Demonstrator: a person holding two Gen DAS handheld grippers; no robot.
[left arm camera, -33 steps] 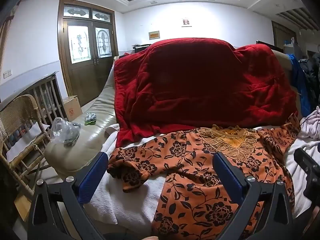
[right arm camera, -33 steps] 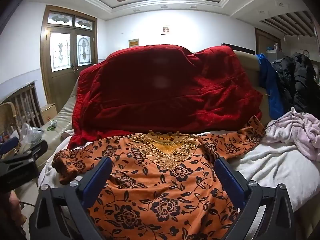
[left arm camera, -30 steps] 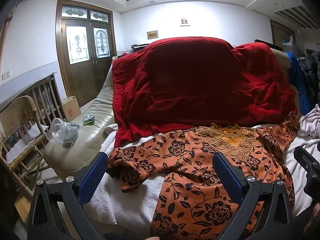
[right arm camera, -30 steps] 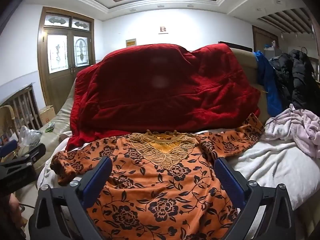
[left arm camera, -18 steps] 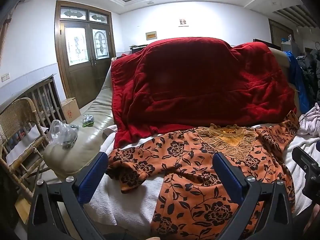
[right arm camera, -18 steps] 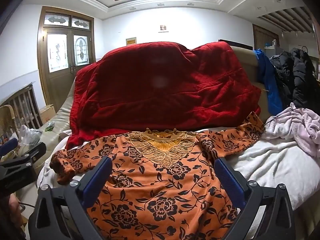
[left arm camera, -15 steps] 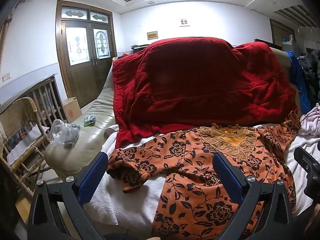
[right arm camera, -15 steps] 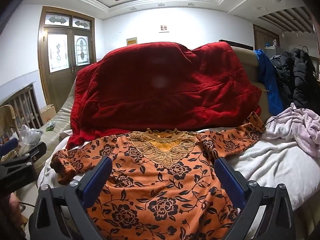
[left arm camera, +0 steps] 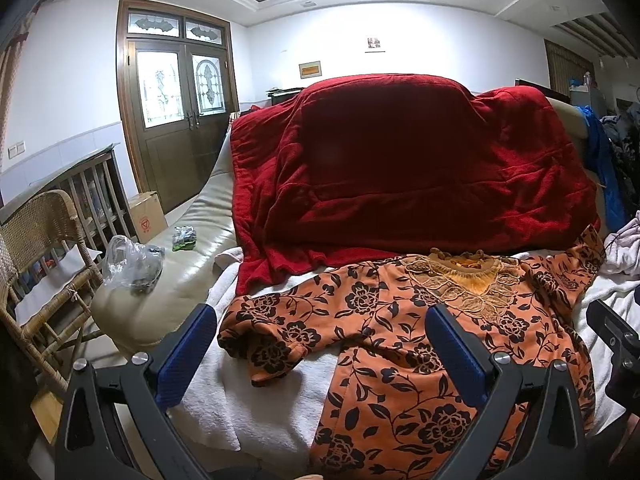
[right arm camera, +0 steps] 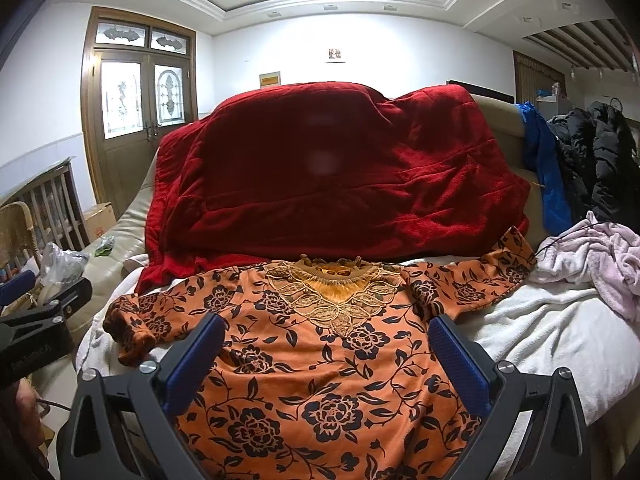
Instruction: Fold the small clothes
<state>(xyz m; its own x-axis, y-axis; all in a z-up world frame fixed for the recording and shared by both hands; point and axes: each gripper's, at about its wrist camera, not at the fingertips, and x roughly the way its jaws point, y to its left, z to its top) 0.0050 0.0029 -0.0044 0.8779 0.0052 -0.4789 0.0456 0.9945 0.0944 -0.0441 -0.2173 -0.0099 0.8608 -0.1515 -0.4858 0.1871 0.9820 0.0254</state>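
One orange floral blouse lies flat, two sleeves spread, on one white towel before one red blanket; left gripper and right gripper, two in all, hover above it, jaws apart, empty

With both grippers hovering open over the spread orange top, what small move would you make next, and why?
Probably lower the left gripper onto the crumpled left sleeve and pinch its cuff. The orange floral top lies face up on the white blanket, unfolded, and both grippers are open and empty. That sleeve lies nearest the left gripper; the right gripper hovers over the chest.
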